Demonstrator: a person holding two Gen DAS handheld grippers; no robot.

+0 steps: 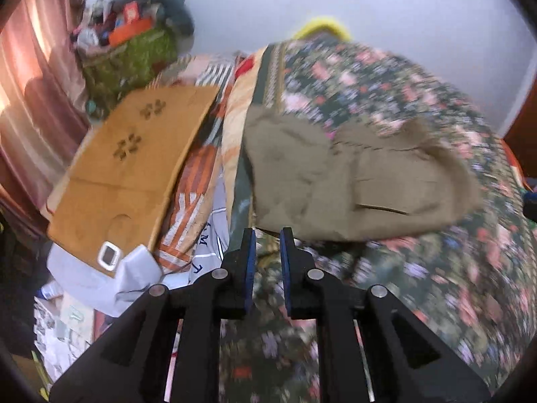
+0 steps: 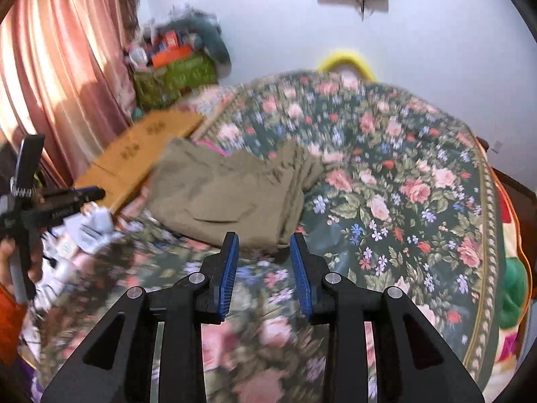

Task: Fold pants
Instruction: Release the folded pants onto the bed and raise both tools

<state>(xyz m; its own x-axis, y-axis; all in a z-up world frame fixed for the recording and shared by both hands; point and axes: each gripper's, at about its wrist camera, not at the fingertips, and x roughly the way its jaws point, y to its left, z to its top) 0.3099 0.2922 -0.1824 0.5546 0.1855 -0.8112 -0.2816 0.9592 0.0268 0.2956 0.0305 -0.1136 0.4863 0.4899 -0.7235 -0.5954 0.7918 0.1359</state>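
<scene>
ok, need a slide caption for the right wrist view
Right gripper open and empty above floral blanket, folded khaki pants just ahead.

Letters "M" and "T" on white cloth (image 1: 208, 252), at 7 o'clock from tan pants (image 1: 352, 181). Upside down, rest unreadable. Small print on left gripper (image 2: 50, 208), too blurred.

Each hand-held gripper (image 1: 267, 235) (image 2: 264, 240) is black plastic with blue ribbed pads and silver pivot screws.

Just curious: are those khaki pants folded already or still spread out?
Folded: the pants lie as a compact stack on the floral blanket, layered edges showing at their right side.
</scene>
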